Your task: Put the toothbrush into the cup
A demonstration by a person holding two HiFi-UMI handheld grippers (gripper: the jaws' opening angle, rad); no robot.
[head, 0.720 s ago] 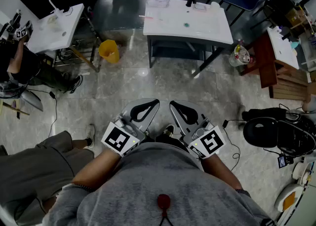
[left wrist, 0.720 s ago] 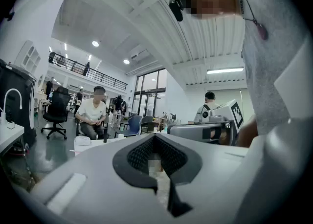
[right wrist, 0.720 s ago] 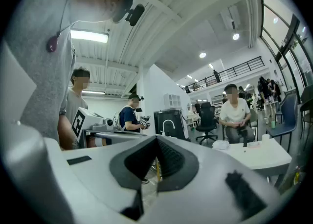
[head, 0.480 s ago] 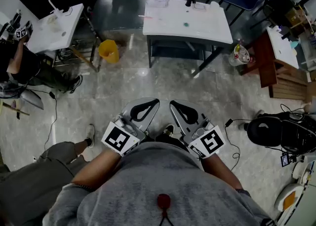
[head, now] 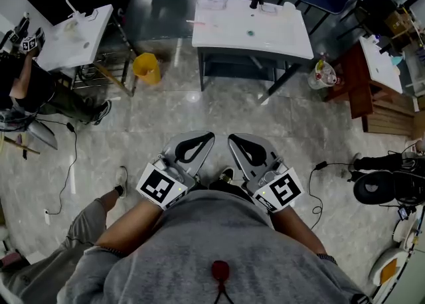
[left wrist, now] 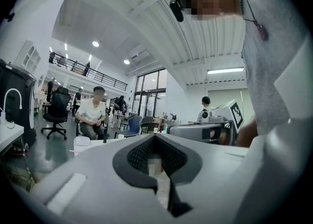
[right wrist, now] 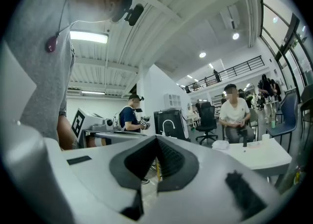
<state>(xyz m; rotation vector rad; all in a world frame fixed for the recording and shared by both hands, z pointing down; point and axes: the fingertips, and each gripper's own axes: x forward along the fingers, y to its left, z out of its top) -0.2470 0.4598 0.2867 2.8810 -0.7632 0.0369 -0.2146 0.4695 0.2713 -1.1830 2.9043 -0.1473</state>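
Note:
Both grippers are held level close to my chest, well short of the white table [head: 265, 37] at the top of the head view. My left gripper [head: 208, 137] is shut and holds nothing. My right gripper [head: 232, 139] also has its jaws together with nothing between them. A thin pinkish toothbrush [head: 201, 24] lies near the table's left edge. A small white cup [head: 289, 6] stands at its far right corner. In the left gripper view the shut left gripper [left wrist: 155, 136] points toward the table [left wrist: 90, 143]. In the right gripper view the right gripper [right wrist: 156, 138] is shut; the table [right wrist: 259, 153] lies to its right.
A person [left wrist: 93, 113] sits behind the table. A yellow bin [head: 146, 68] stands left of it, beside a white sink unit [head: 70, 34]. A bystander's leg [head: 63, 256] is at lower left. A black wheeled chair [head: 388, 183] and cables lie on the floor at right.
Both grippers have stayed where they were. The bystander's leg at lower left has drawn back toward the corner. The black chair at the right has rolled farther right.

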